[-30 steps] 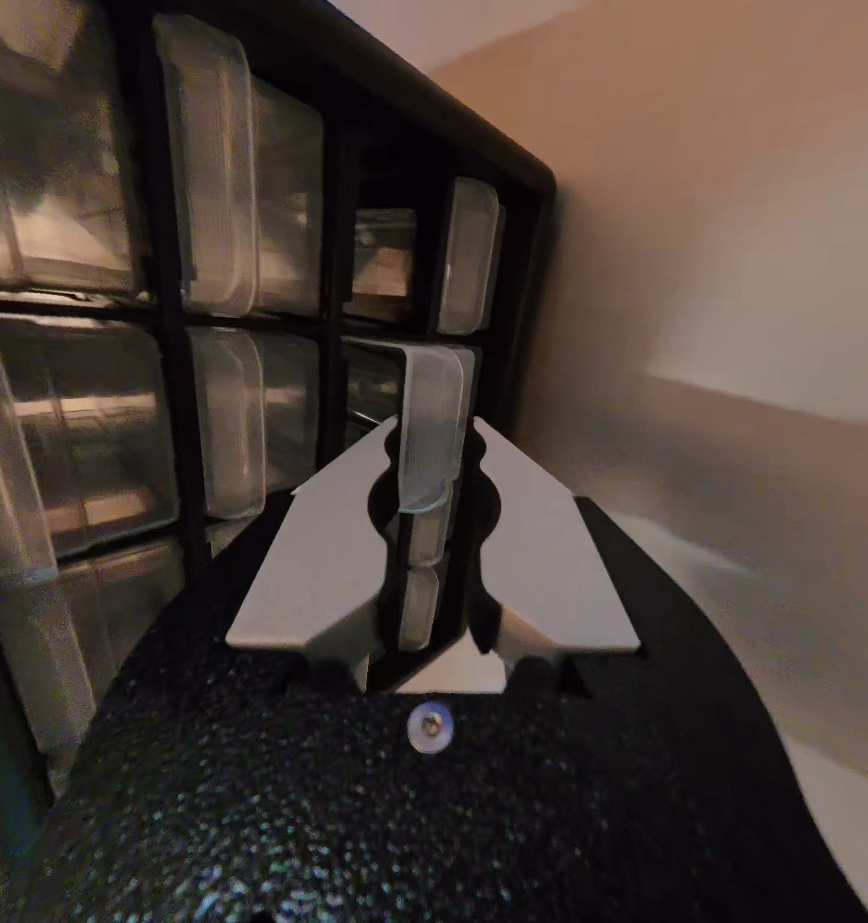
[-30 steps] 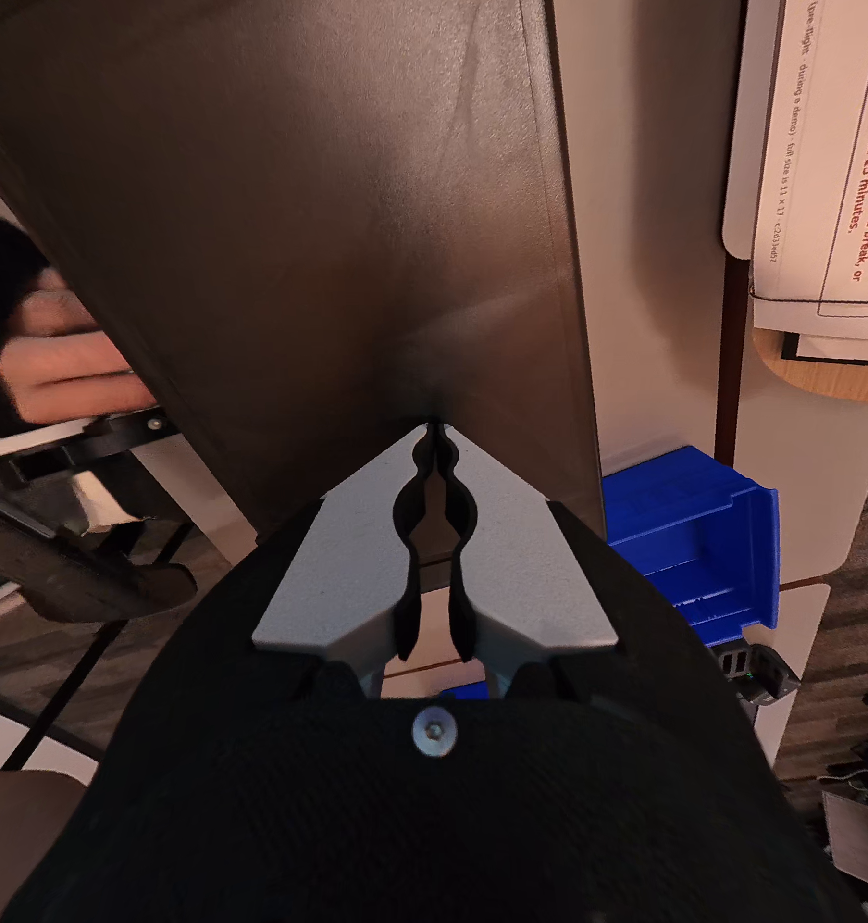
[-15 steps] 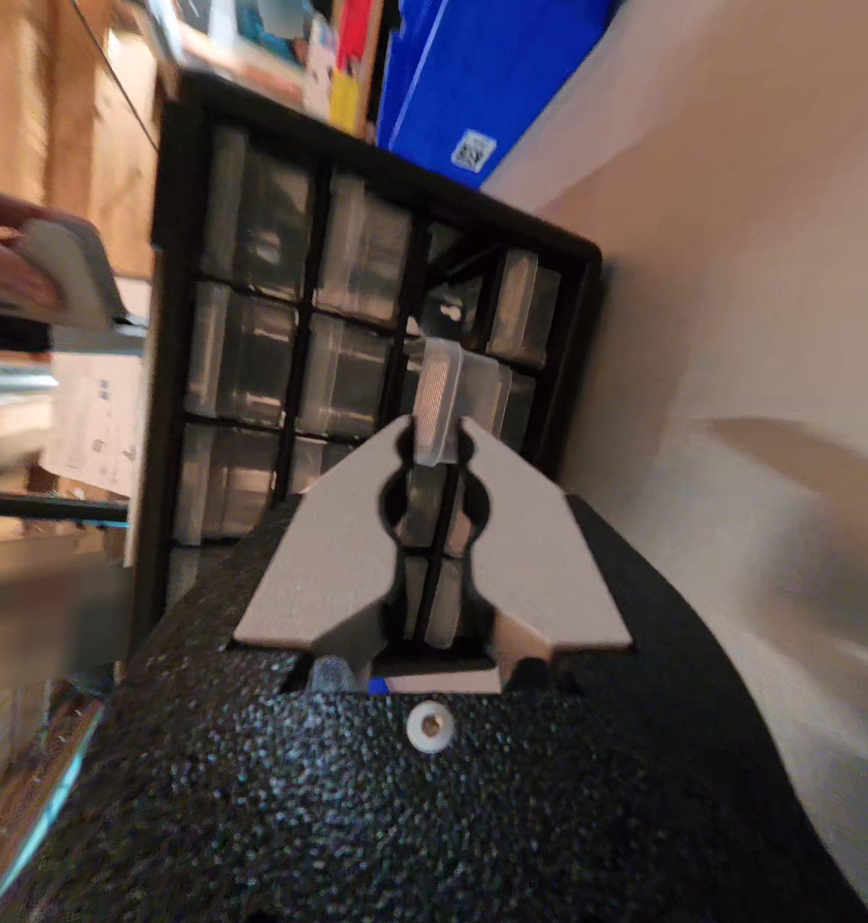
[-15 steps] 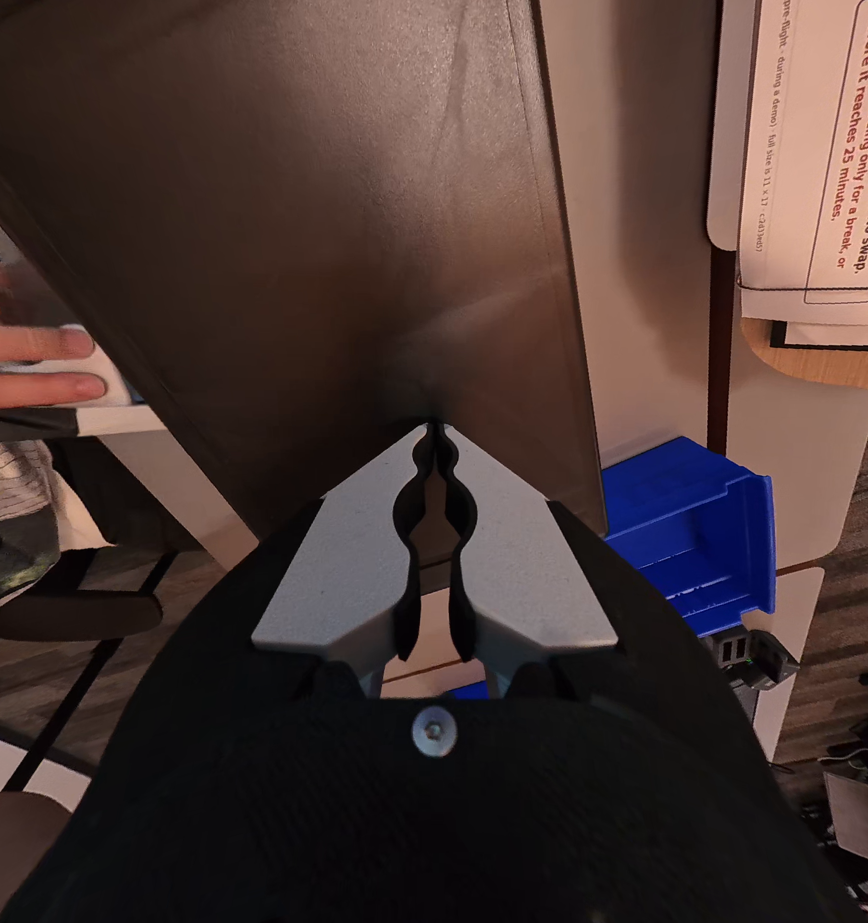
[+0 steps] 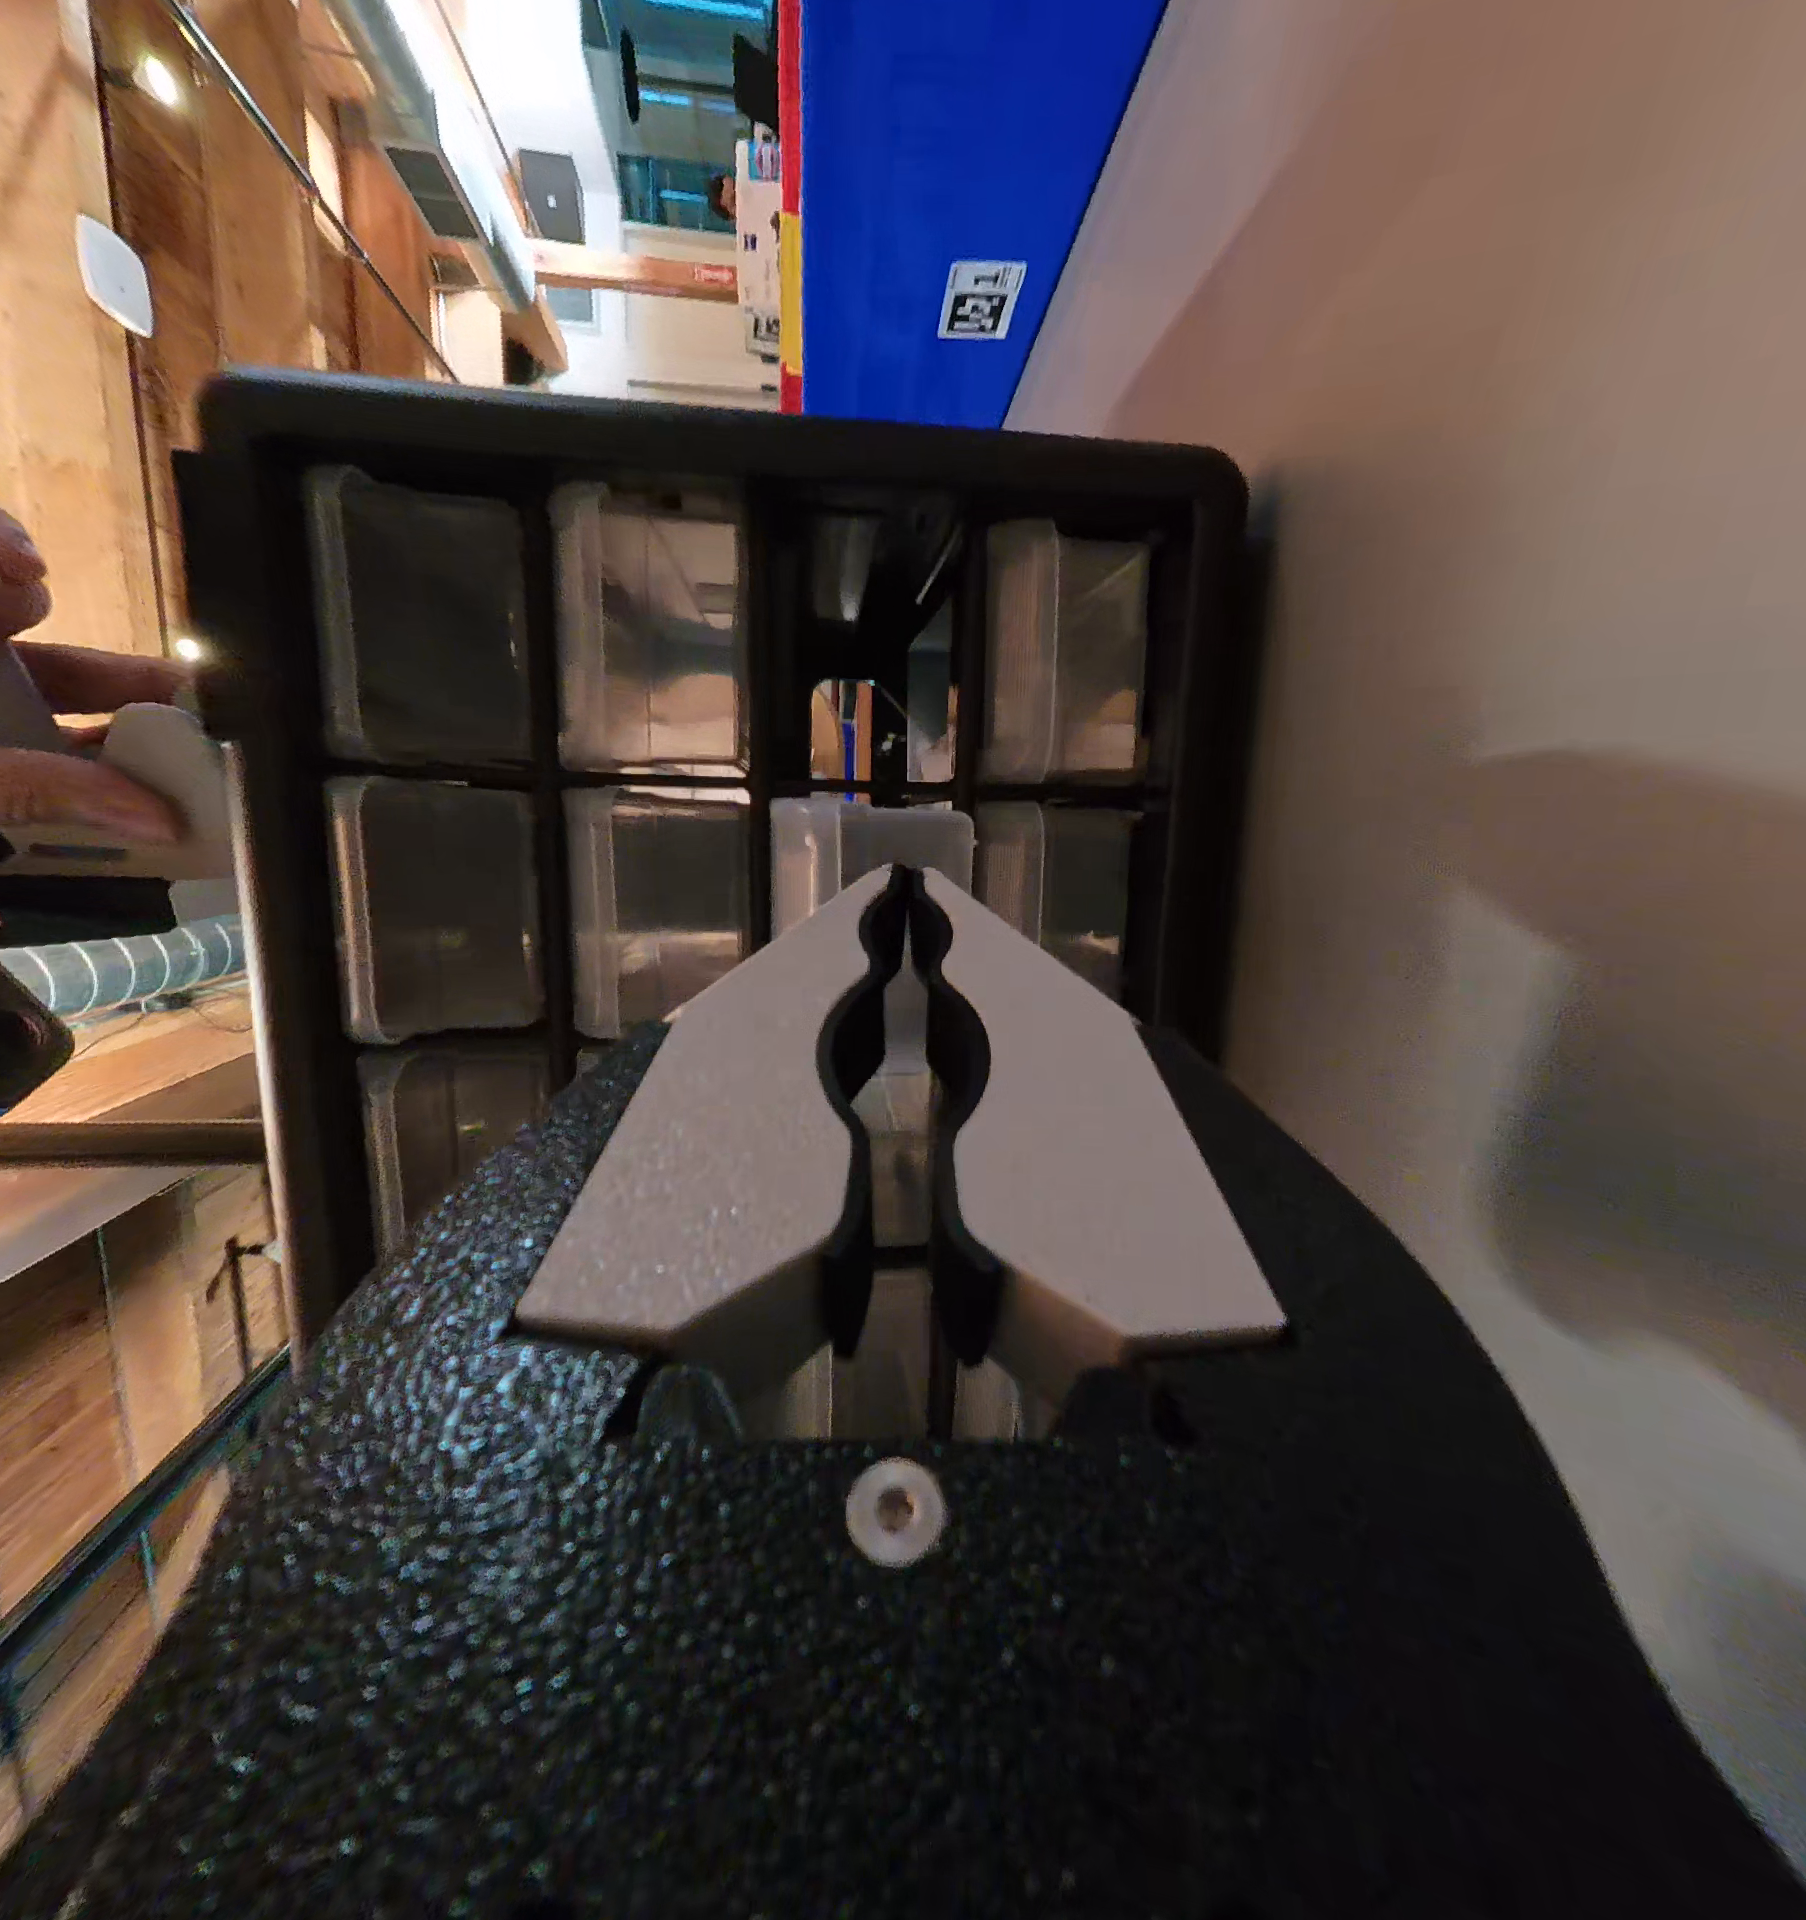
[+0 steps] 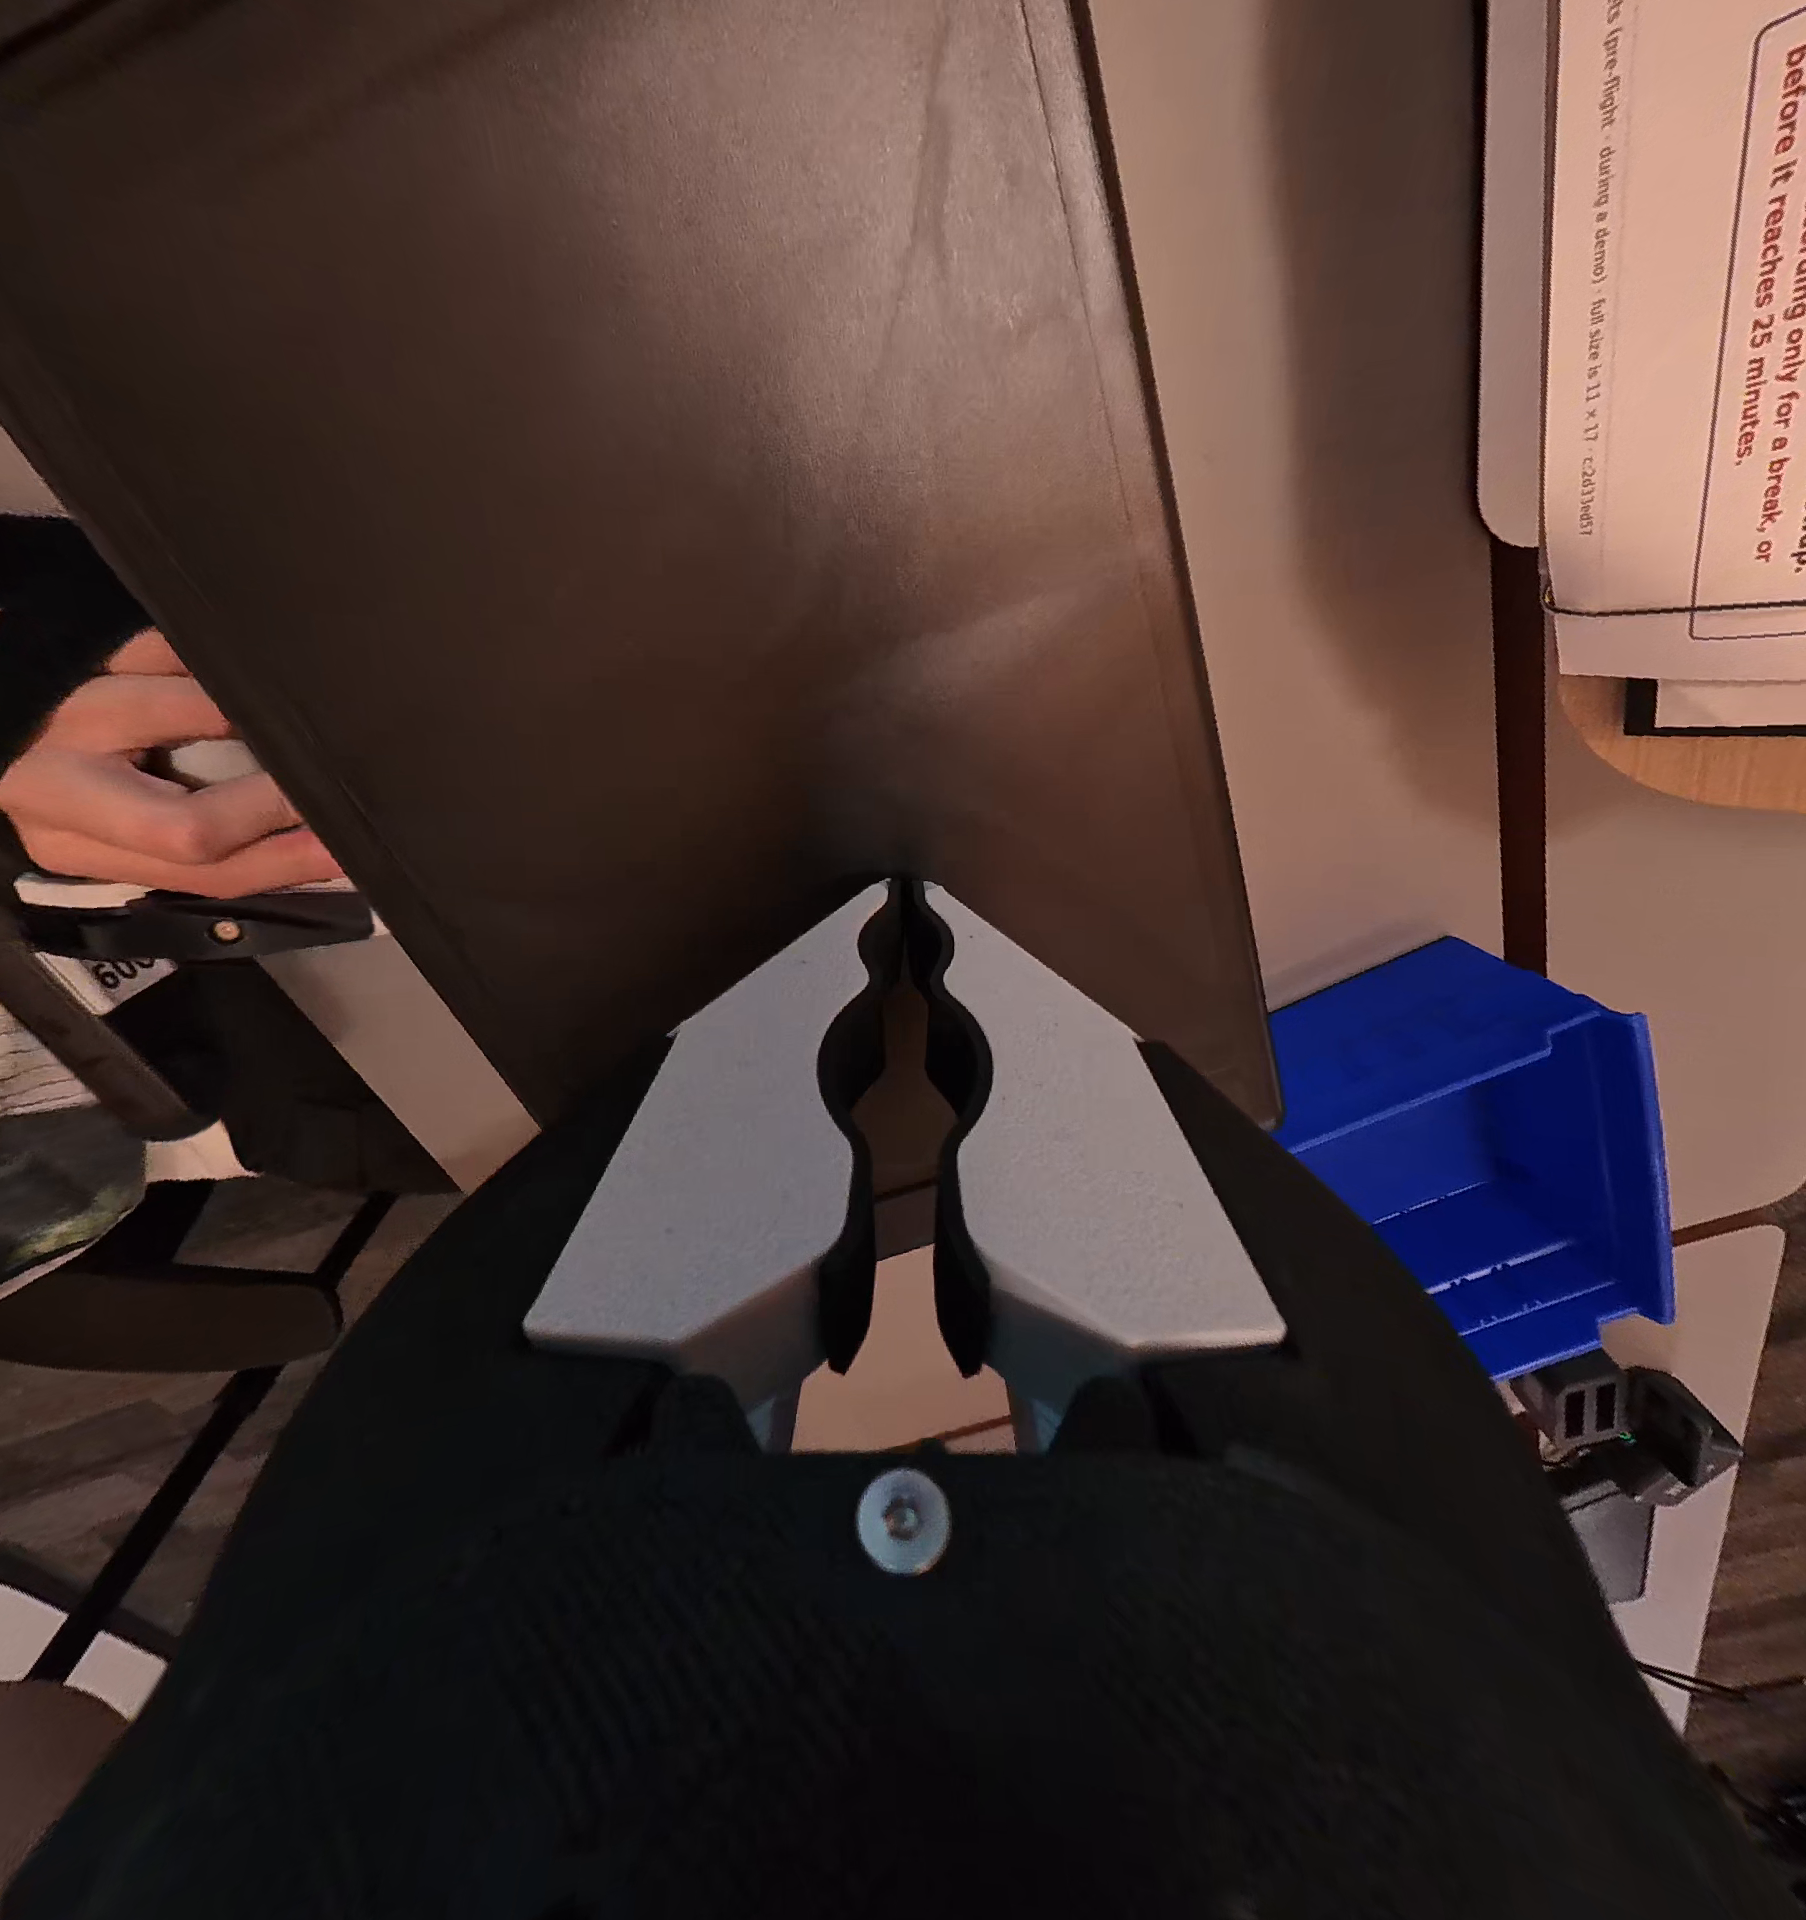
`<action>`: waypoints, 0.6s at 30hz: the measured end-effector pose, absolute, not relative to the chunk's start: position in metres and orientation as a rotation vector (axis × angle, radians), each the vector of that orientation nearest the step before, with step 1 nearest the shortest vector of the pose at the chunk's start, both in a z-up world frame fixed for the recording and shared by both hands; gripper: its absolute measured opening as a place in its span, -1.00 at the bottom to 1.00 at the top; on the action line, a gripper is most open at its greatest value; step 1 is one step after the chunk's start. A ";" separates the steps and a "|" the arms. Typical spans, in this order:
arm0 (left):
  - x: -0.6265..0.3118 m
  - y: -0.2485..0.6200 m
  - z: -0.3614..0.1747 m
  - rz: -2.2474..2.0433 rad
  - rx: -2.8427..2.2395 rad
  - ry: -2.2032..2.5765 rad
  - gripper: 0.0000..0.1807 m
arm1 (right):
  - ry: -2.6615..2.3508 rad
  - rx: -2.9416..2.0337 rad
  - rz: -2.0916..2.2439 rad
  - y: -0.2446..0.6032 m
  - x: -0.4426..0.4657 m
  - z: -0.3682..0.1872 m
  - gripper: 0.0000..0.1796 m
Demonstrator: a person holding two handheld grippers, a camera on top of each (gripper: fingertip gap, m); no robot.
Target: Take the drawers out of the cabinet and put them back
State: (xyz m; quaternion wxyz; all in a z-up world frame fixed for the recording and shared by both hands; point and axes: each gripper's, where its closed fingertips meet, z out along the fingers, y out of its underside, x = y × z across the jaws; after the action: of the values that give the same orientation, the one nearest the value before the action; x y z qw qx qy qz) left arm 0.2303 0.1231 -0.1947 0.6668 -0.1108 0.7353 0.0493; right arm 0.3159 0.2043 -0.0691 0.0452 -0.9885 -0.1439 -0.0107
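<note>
The black cabinet (image 5: 234, 727) with clear plastic drawers fills the middle of the left wrist view, which is turned on its side. My left gripper (image 5: 904, 883) is shut on the handle of a clear drawer (image 5: 868, 847), which stands out from its slot in front of the other drawer fronts. The slot beside it (image 5: 878, 644) is empty and open to the back. My right gripper (image 6: 901, 885) is shut and empty, its tips against the cabinet's dark outer panel (image 6: 670, 468). It also shows at the cabinet's edge in the left wrist view (image 5: 166, 774), held by a hand (image 5: 37, 727).
A pale flat surface (image 5: 1553, 623) runs along the cabinet's right side. A blue box (image 5: 930, 187) stands behind the cabinet. In the right wrist view a blue bin (image 6: 1481, 1143) lies beyond the panel, printed sheets (image 6: 1709, 312) hang at the upper right, and a hand (image 6: 151, 821) is at the left.
My left gripper has drawn back from the cabinet with the drawer handle, so the whole cabinet front now shows, and its fingers have narrowed. The right gripper stays pressed on the panel.
</note>
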 end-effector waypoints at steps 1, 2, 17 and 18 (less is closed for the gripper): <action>0.233 0.126 -0.195 0.126 -0.258 1.655 -1.00 | -0.445 -3.026 -0.038 0.204 0.316 -0.069 -1.00; 0.235 0.129 -0.195 0.138 -0.268 1.651 -1.00 | -0.453 -3.033 -0.044 0.204 0.316 -0.069 -1.00; 0.260 0.148 -0.197 0.172 -0.320 1.633 -1.00 | -0.468 -3.051 -0.066 0.204 0.316 -0.069 -1.00; 0.259 0.148 -0.198 0.173 -0.323 1.632 -1.00 | -0.471 -3.053 -0.070 0.204 0.316 -0.069 -1.00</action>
State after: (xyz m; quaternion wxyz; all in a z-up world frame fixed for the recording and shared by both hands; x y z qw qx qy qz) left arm 0.2588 0.1485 -0.1977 0.6704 -0.1434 0.7240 0.0767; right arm 0.3160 0.2041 -0.0691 0.0257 -0.9877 -0.1523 -0.0227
